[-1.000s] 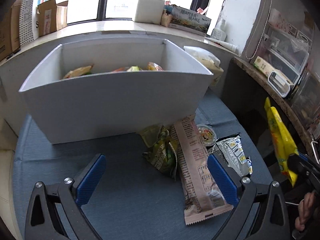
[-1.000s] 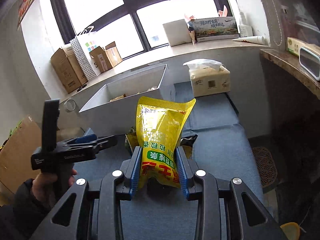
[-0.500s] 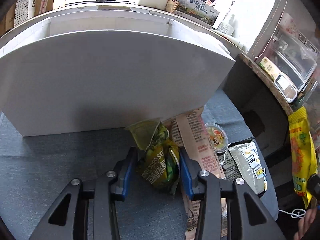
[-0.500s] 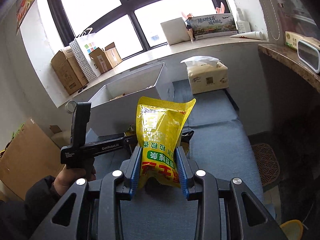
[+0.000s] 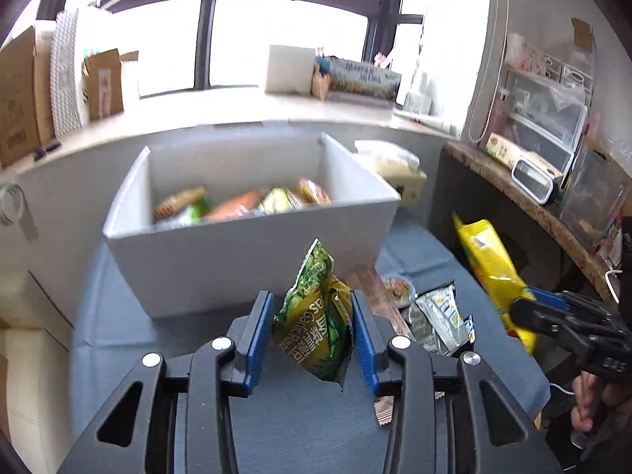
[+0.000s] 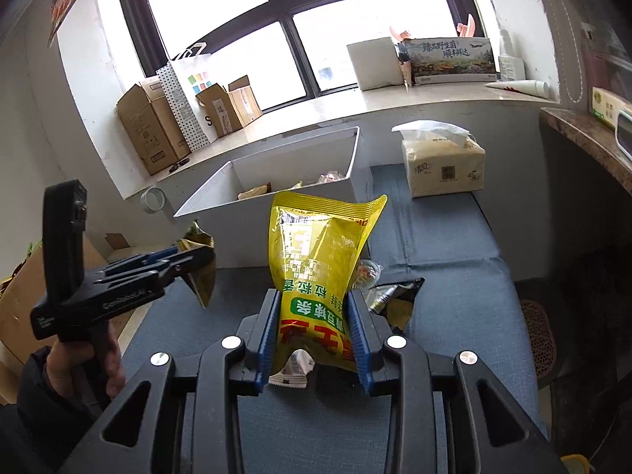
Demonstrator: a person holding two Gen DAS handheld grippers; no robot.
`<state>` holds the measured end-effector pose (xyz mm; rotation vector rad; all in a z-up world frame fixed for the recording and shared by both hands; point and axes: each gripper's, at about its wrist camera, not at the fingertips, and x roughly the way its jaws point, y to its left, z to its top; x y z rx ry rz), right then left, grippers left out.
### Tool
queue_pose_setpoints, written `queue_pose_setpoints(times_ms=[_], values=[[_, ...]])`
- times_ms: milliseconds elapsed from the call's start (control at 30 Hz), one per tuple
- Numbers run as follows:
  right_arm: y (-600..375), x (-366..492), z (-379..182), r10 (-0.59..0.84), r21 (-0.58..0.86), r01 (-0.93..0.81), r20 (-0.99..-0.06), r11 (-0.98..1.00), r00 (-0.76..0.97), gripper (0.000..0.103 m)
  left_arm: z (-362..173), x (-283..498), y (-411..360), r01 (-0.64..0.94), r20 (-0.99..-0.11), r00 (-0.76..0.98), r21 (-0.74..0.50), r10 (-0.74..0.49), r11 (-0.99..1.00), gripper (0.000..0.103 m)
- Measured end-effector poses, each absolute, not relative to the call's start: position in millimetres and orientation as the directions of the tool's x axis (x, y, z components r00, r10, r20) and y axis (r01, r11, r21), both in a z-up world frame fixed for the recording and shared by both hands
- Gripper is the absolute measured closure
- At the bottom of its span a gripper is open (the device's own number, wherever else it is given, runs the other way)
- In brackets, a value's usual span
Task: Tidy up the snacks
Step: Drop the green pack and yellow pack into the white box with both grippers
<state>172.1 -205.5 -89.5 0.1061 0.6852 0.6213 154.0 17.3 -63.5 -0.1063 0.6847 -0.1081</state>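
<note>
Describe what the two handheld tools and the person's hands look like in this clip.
Both tools are black plastic frames with triangular cutouts and silver screw heads, ending in ribbed blue finger pads. The left tool, seen from the right wrist view, has a pistol-style handle, an upright black block at the rear and faint white lettering. The left hand is bare below a dark sleeve. A thin white cable hangs near the right hand.

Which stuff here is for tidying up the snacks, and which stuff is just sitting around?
For the job:
green snack bag in the left gripper
yellow snack bag in the right gripper
white bin
silver packet
small cup

Just sitting around:
tissue pack
cardboard boxes
dotted paper bag
</note>
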Motion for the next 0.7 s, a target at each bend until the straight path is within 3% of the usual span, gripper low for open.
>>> queue_pose_setpoints(times_ms=[267,633,667,700], values=[[-152.8,225.4,-44.1,0.593,0.205,-0.585,-0.524,0.785,0.611,0.066,4.8,194.3,80.3,0.016,-0.569,0.819,-0.098,-0.069,0.995,0.06],[-82.3,352.9,-34.5,0.541,0.168,-0.577,-0.62,0.799,0.569,0.063,-13.6,311.6,111.9,-0.015,-0.662,0.75,-0.052,-0.024,0.999,0.056],[-78.3,357.9,-37.2,0.529,0.151,-0.575,-0.623,0.804,0.576,0.051,-18.1,317.0,111.9,-0.023,-0.671,0.742,-0.043,-0.012,0.999,0.05],[-75.4,362.5,-40.1,0.513,0.13,-0.573,-0.632,0.809,0.581,0.017,-22.7,322.6,110.9,-0.051,-0.682,0.73,-0.004,0.035,0.999,0.026]])
